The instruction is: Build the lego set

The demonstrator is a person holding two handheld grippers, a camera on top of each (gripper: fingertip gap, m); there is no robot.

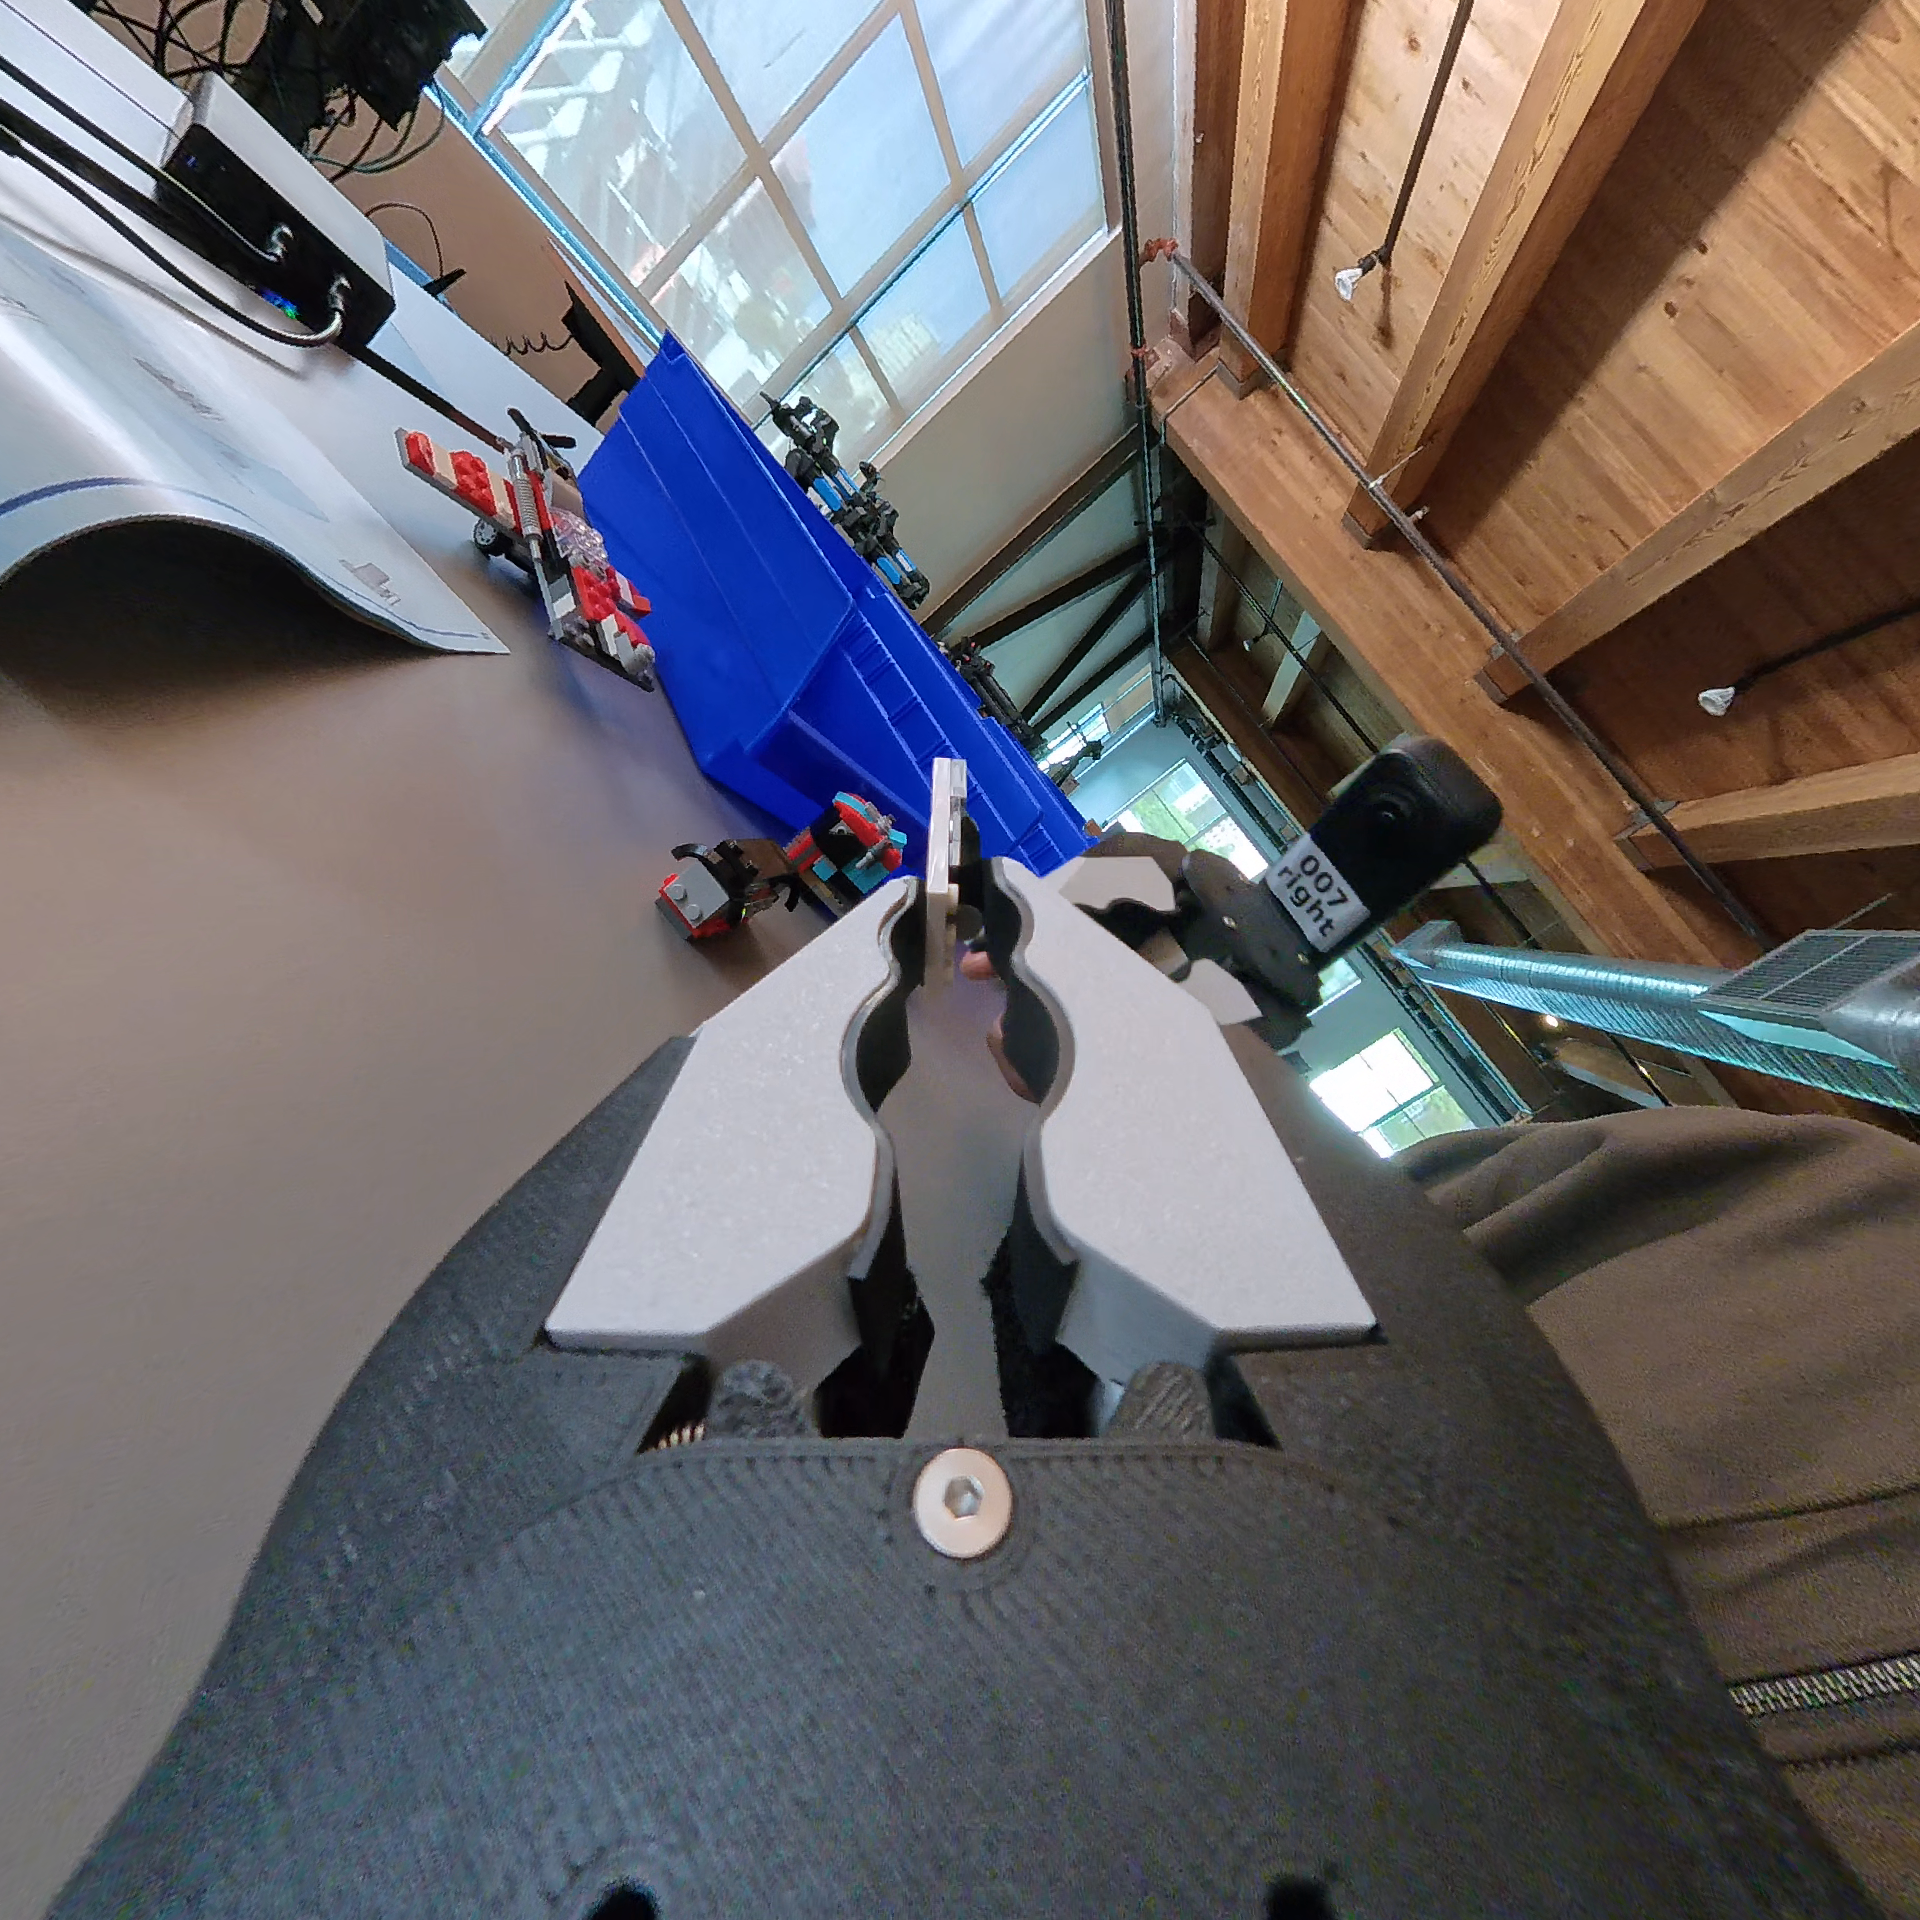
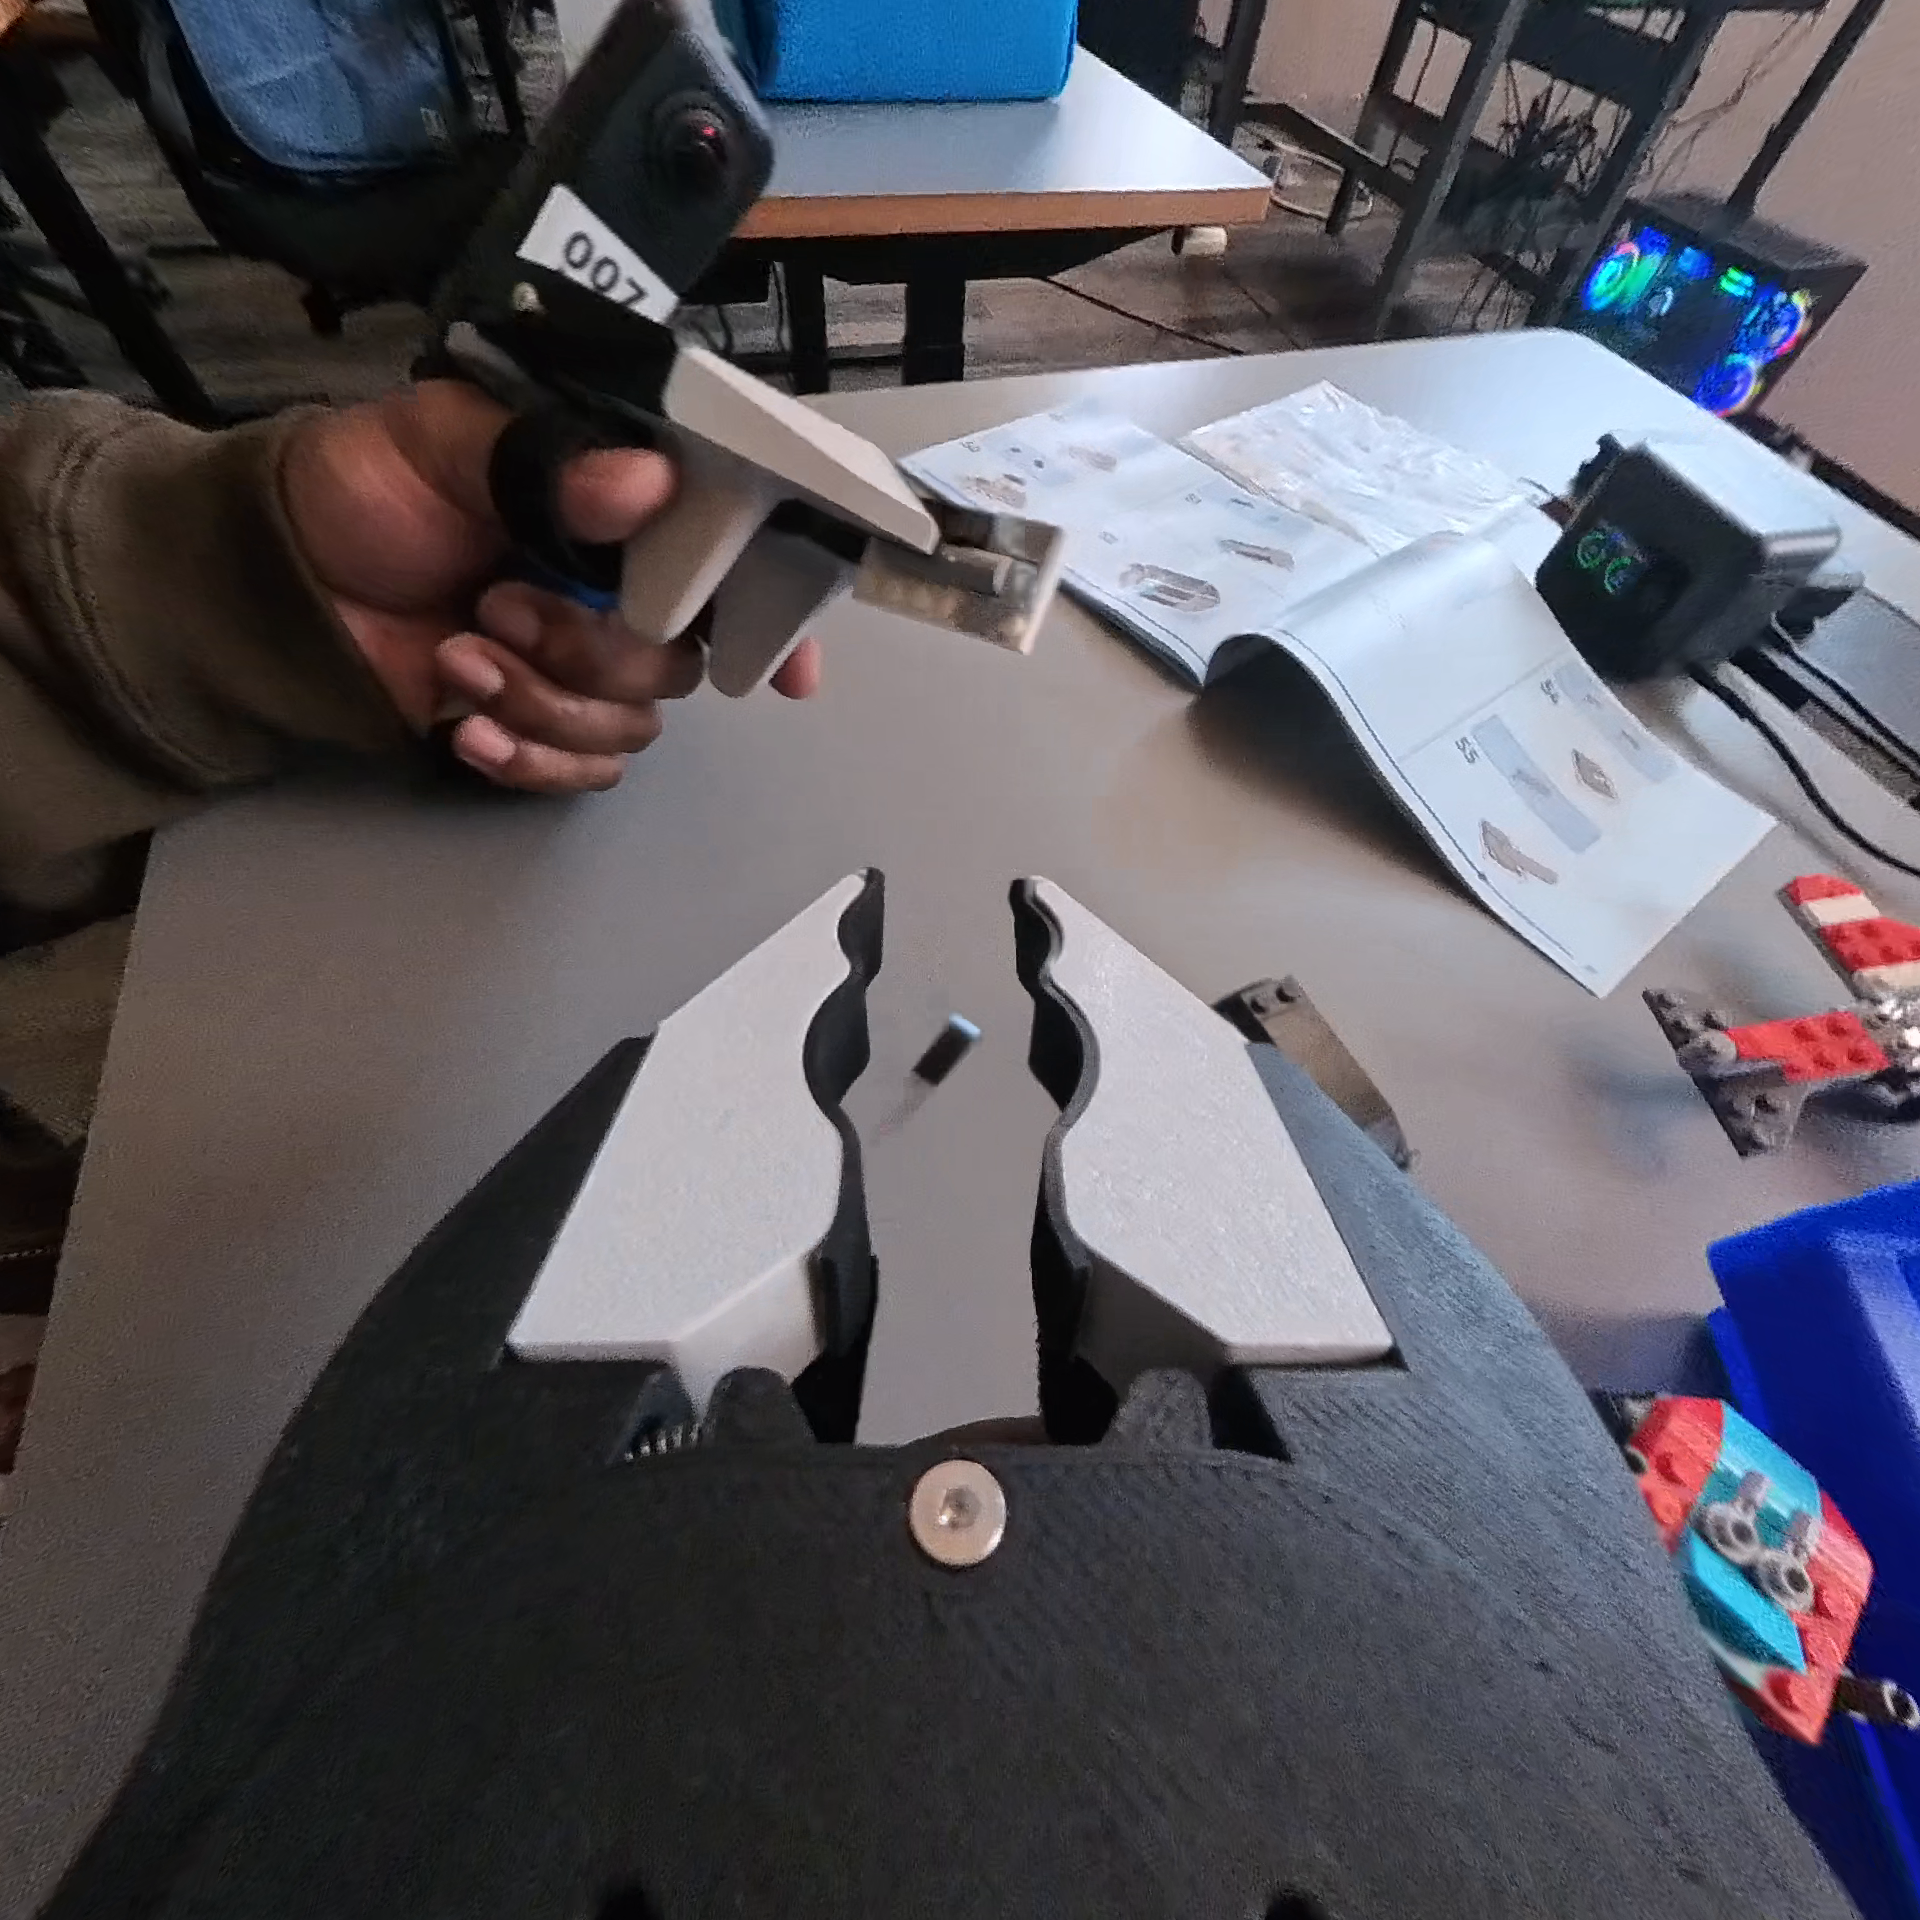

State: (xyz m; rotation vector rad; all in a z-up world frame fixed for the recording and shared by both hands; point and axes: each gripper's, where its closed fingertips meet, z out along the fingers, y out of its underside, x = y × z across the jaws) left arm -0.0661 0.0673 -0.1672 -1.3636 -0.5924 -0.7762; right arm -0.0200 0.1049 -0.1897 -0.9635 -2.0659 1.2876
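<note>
Grey toy plate pinched upright in the left gripper, right gripper apart over the table
From the left wrist, the left gripper [image 1: 961, 904] clamped a pale grey plate [image 1: 945, 842] on edge, with small brick models [image 1: 774, 873] and a blue bin [image 1: 790, 634] beyond; from the right wrist, the right gripper [image 2: 945, 894] stood apart and bare above the grey table [image 2: 416, 935], a small dark piece [image 2: 940, 1060] seen blurred between its fingers, an open booklet [image 2: 1403, 665] farther off

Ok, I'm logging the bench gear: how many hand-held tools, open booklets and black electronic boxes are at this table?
Hand-held tools: 2, the left tool and the right tool
Open booklet: 1
Black electronic box: 1
Total: 4
</note>
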